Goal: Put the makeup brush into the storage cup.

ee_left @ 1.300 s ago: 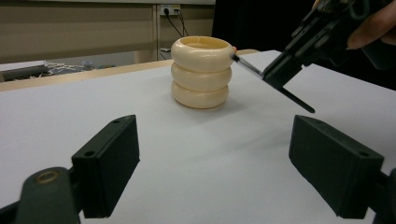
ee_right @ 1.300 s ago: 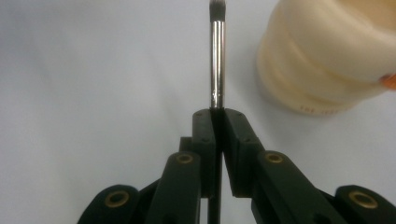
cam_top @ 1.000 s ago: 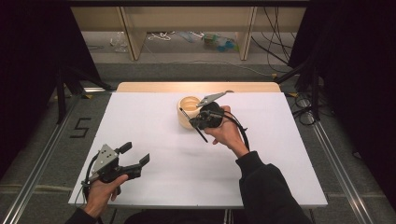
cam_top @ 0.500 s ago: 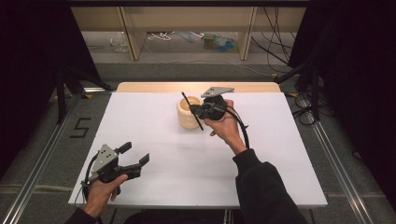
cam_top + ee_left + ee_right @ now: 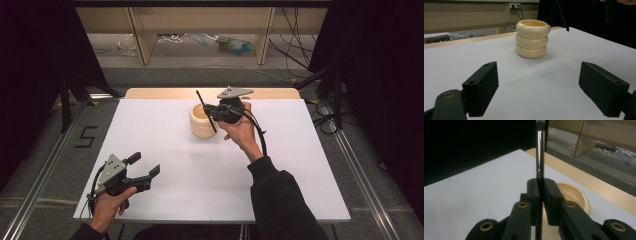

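Right tool pinches a thin black brush, tilted just over the cream ribbed holder on the white tabletop. Left tool spread wide, holding nothing, near the front edge.

A single black numeral "5" can be read, marked on the grey floor just left of the white surface. No other text is legible.

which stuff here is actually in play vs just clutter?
In play:
- right gripper, fingers shut on the brush
- ribbed cream holder, beside the brush's lower end

Not in play:
- left gripper, open, idle at the near table corner
- cables and oddments on the floor beyond the table
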A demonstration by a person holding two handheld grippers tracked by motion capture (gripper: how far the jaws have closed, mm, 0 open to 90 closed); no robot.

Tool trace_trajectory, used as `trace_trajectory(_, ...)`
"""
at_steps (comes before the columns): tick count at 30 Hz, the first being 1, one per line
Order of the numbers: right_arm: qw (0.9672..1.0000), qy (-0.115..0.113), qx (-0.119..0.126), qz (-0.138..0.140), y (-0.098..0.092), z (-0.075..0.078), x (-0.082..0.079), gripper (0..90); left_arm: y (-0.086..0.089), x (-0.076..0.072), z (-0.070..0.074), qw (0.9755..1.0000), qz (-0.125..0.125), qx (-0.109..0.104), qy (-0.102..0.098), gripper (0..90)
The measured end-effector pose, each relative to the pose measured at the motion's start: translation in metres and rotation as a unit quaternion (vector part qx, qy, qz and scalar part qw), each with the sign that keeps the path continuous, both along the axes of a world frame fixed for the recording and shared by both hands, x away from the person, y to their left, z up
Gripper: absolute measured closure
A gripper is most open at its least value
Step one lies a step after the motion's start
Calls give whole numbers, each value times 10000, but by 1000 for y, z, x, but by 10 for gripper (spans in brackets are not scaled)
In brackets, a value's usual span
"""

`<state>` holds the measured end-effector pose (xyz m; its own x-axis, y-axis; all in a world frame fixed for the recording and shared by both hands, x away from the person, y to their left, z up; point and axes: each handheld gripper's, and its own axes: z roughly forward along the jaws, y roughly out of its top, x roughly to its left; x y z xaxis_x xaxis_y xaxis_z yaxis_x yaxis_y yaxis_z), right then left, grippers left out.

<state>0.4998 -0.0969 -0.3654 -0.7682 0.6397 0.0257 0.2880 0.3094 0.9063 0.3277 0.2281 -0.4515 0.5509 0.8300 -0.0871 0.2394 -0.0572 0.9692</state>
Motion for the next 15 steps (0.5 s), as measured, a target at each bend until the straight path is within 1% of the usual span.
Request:
trace_trajectory(3,10000,-32,61,-44,-1,0,2,840,0,0,0,10000,7,-21,11,161)
trace_trajectory(4,9999,-47,142,-63,-2,-1,4,840,0,0,0,10000,8,-20,7,161)
trace_trajectory(6,9999,-23,140,-68,-2,0,4,840,0,0,0,10000,11,-25,7,161)
trace_trajectory(11,9998,-100,123,-136,-1,1,6,840,0,0,1,10000,2,-36,-1,161)
trace_trajectory(15,9995,-168,170,-184,-1,4,7,840,2,2,1,9998,3,136,-138,162)
